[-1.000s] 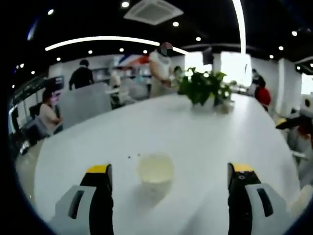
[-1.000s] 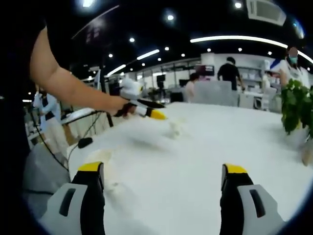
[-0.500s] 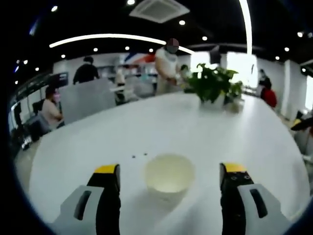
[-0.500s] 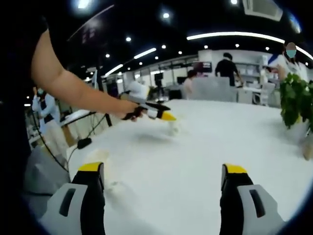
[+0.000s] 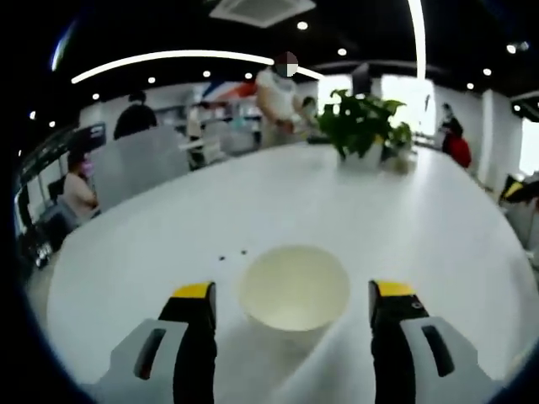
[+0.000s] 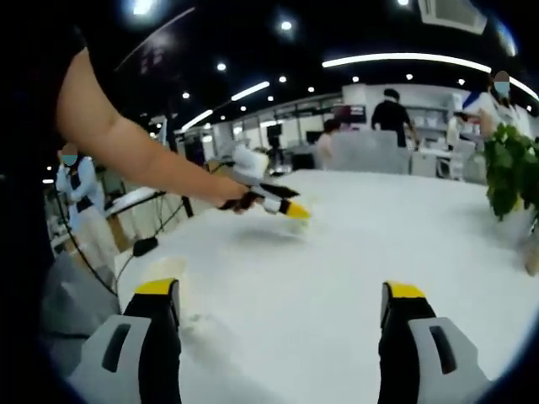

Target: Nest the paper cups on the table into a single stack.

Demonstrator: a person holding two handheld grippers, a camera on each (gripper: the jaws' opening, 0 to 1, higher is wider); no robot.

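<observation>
You are working over a broad white table (image 5: 278,202) with a smooth, glossy top, set in a large open office with a dark ceiling, long strip lights and small round spots. A potted green plant (image 5: 364,126) stands at the far end of the table in the left gripper view, and it sits at the right edge (image 6: 511,172) in the right gripper view. People stand and sit beyond the table among grey partitions and desks. In the left gripper view, your left gripper (image 5: 290,296) has its yellow-tipped jaws spread wide, and an upright cream paper cup (image 5: 294,289) stands on the table between them, its open mouth facing up; neither jaw touches its rim. Two tiny dark specks (image 5: 232,253) lie on the tabletop just beyond the cup. The right gripper view looks across the table from the side: your right gripper (image 6: 278,303) also has its jaws parted with nothing but bare tabletop between them, and past them your arm (image 6: 126,147) reaches in from the left holding the left gripper (image 6: 286,206) low over the table. A pale shape (image 6: 164,269) that may be another cup lies near the table edge beside the right gripper's left jaw, too blurred to tell.
</observation>
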